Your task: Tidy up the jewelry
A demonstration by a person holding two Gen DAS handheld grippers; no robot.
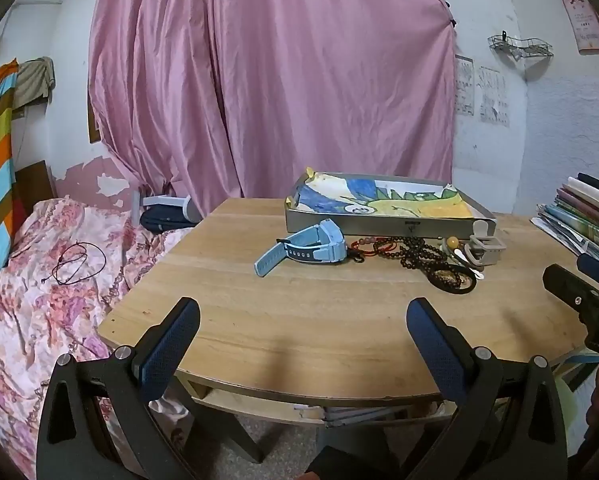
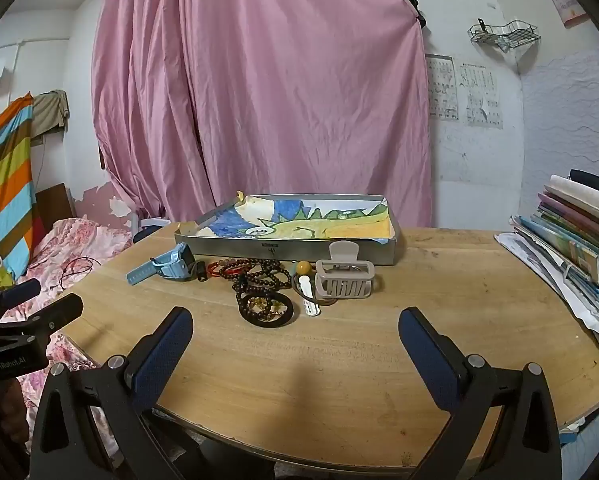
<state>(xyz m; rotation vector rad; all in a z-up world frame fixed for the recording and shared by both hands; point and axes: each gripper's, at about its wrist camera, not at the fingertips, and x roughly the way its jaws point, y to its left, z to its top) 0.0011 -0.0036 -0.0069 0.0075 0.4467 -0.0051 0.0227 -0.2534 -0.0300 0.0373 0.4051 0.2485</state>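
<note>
Right claw [image 2: 295, 336] open, short of beads [image 2: 259, 280].

One readable mark
"GenRobot.AI" is printed in white on the left gripper [image 2: 31, 306] body; the wall sheets' [image 2: 463, 94] print stays illegible.

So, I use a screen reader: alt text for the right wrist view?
Open right tool hovers over a wooden table; jewelry lies loose before a shallow tray: blue watch, dark beads, beige hair claw.
</note>
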